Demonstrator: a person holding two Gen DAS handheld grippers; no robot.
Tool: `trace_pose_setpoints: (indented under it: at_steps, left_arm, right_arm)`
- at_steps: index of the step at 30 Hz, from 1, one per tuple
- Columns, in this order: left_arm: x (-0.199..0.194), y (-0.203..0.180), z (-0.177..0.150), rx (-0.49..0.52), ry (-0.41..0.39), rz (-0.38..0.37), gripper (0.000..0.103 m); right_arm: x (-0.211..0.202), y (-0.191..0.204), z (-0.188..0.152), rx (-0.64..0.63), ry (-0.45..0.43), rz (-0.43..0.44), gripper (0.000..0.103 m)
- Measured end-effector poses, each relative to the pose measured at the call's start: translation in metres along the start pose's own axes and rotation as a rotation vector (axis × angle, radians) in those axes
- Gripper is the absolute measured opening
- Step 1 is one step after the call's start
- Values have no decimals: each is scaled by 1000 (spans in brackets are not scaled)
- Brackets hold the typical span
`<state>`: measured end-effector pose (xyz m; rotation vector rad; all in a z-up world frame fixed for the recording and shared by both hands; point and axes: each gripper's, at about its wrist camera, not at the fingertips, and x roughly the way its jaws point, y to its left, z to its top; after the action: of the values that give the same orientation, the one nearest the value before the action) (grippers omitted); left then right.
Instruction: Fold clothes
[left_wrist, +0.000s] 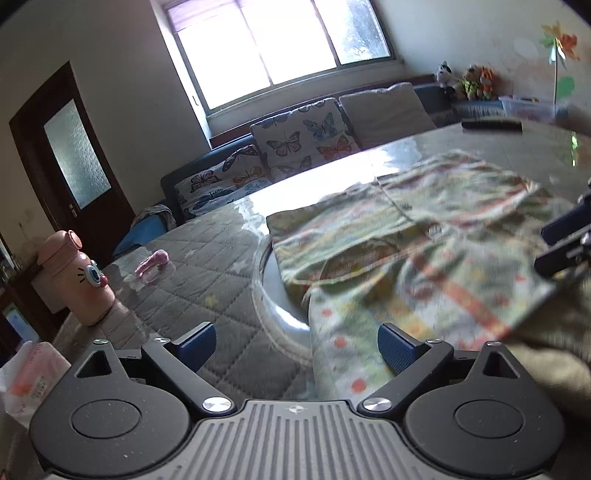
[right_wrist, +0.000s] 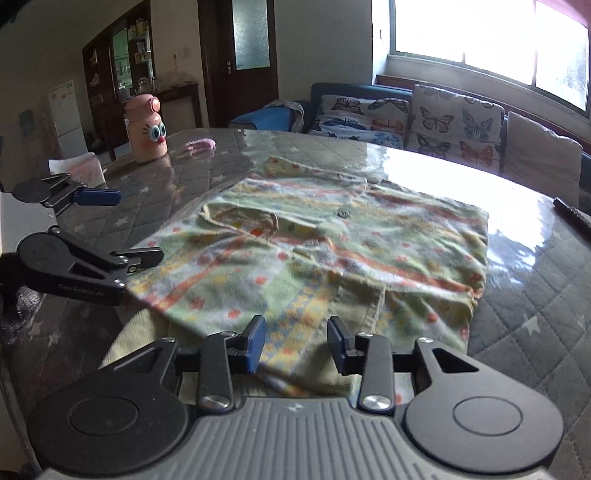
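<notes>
Shirt (right_wrist: 303, 258) lies folded on the table (right_wrist: 535, 295). Left gripper (left_wrist: 297, 347) gapes wide. Right gripper (right_wrist: 297, 343) stands partly open over the hem.

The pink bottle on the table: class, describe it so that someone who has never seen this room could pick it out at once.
Start at the big table with the grey quilted cover and go to its far corner, towards the dark door. There, beyond the patterned shirt, stands the pink bottle, upright. Its cartoon face with big eyes sets it apart from the small pink item lying flat beside it.

Motion-blurred shirt (left_wrist: 413, 236), pattern unclear
</notes>
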<state>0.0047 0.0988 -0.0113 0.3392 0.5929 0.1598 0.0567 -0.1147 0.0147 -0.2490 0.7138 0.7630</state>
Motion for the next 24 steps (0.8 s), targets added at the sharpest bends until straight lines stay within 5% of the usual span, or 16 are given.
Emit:
trace_pose_setpoints:
  at_steps: [10,15,24]
  left_arm:
    - [-9,0,-8,37,-14,14,98]
    - [-29,-10,-14,140,-65,-5,98]
    - [-56,-47,-30,358,-182,-155,97]
  right_arm:
    - [-11,-11,-11,24,-5,-37,37]
    - [-20,-14,-13,33,-13,-35,37]
    - [-26,-16,-14,36,-16,-48,38]
